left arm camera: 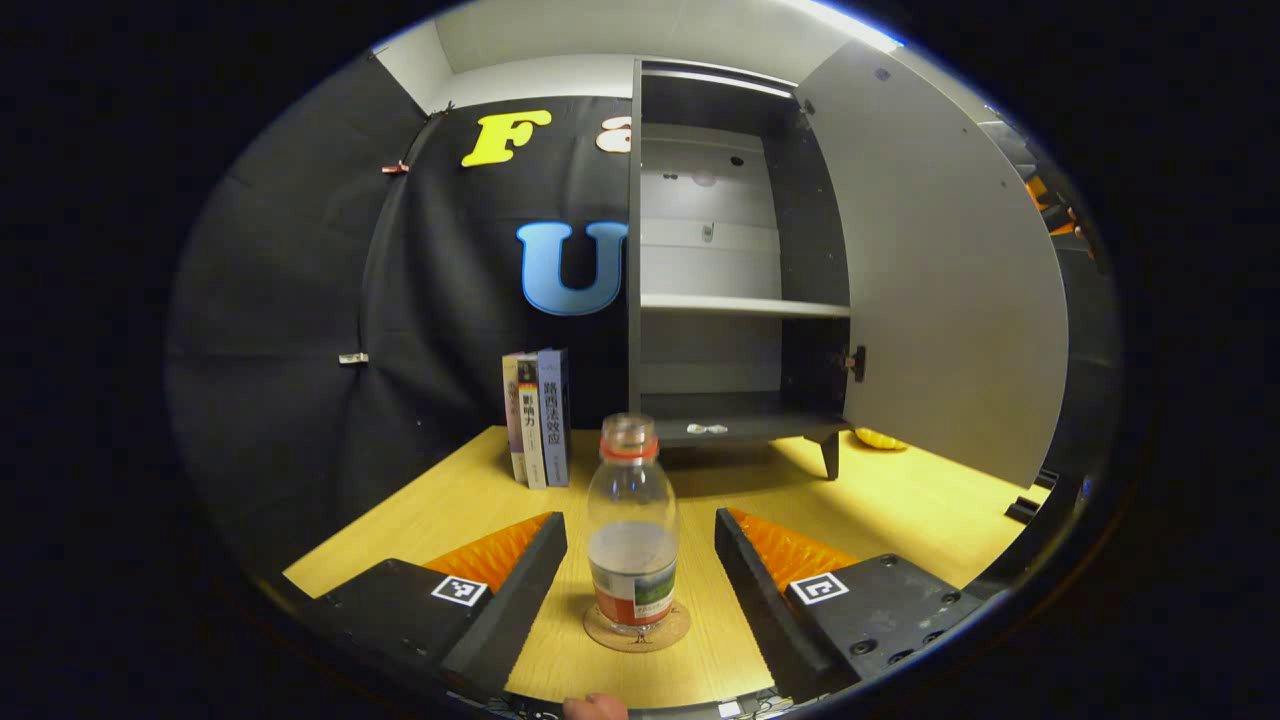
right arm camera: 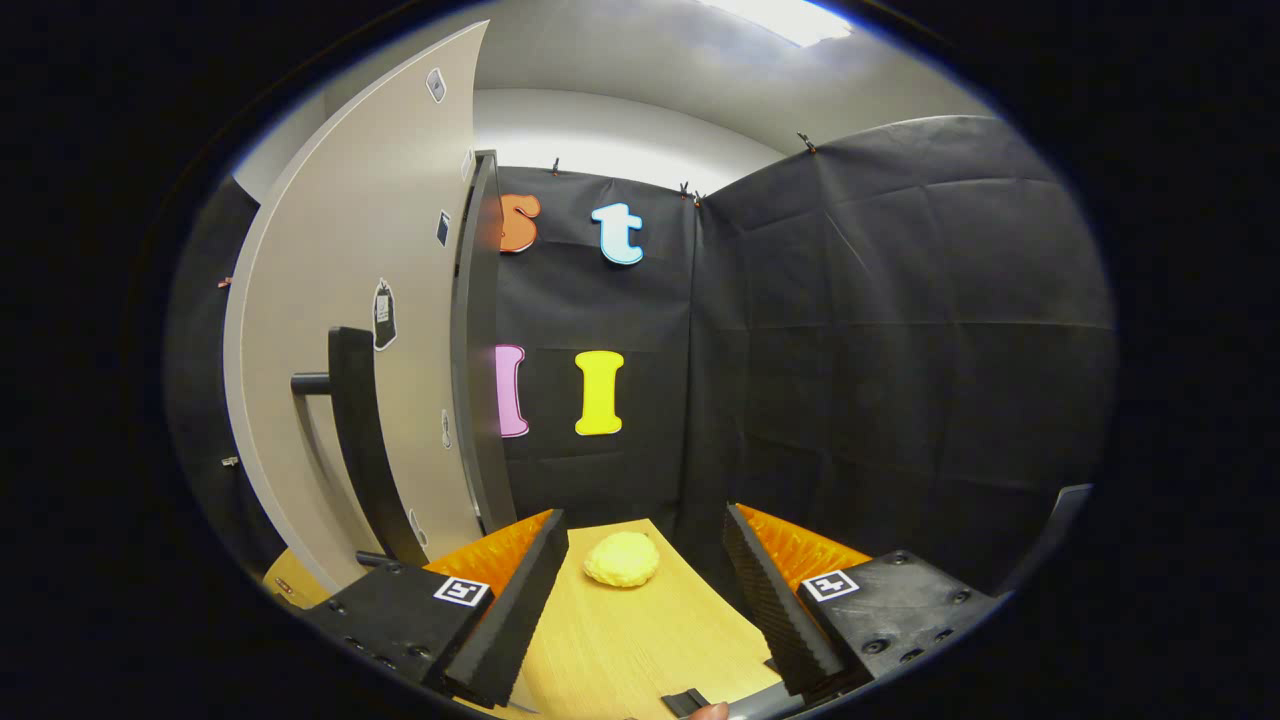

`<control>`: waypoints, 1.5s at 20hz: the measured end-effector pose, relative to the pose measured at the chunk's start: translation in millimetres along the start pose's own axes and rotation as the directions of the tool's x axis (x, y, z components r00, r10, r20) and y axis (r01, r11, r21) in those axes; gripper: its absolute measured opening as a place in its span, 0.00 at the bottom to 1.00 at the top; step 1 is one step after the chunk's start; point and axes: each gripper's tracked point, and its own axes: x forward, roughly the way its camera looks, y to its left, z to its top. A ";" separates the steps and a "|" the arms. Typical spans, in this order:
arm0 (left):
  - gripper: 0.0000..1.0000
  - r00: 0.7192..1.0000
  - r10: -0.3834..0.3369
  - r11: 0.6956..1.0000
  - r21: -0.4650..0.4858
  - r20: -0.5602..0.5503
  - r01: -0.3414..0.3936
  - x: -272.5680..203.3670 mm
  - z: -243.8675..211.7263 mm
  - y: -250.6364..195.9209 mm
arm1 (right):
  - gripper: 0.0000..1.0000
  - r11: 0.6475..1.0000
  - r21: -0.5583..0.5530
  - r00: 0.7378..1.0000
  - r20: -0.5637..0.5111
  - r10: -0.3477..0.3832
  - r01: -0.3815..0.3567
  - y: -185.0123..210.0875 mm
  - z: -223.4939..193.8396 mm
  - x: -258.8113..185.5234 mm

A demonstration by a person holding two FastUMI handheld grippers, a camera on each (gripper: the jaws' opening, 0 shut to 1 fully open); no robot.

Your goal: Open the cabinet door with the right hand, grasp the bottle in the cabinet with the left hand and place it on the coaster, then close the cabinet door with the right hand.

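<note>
A clear plastic bottle point(left arm camera: 632, 530) with a red neck ring and a little water stands upright on a round cork coaster point(left arm camera: 637, 628) on the wooden table. My left gripper point(left arm camera: 640, 540) is open, one finger on each side of the bottle with a gap to both. Behind it the grey cabinet point(left arm camera: 735, 300) stands with its door point(left arm camera: 940, 270) swung wide to the right. In the right gripper view the door's outer face point(right arm camera: 350, 330) and its black bar handle point(right arm camera: 360, 440) sit left of my right gripper point(right arm camera: 645, 550), which is open and holds nothing.
Two books point(left arm camera: 538, 418) stand upright left of the cabinet. A small white item point(left arm camera: 706, 429) lies on the cabinet's bottom shelf. A yellow lumpy object point(right arm camera: 622, 558) rests on the table ahead of my right gripper, also peeking out under the door point(left arm camera: 880, 439).
</note>
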 end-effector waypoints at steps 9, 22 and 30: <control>0.94 0.995 0.085 0.996 -0.015 0.051 -0.084 -8.7 160.7 11.4 | 0.93 0.997 -0.002 0.996 0.051 0.072 -0.072 14.4 10.7 6.5; 0.94 0.994 0.056 0.998 0.003 0.095 -0.057 -12.3 216.2 3.1 | 0.95 0.996 0.032 0.996 0.023 0.081 -0.081 28.6 9.1 0.2; 0.94 0.994 0.054 0.999 0.000 0.098 -0.055 -13.5 216.0 12.6 | 0.96 0.985 0.053 0.986 0.023 0.162 -0.163 54.6 8.3 -9.3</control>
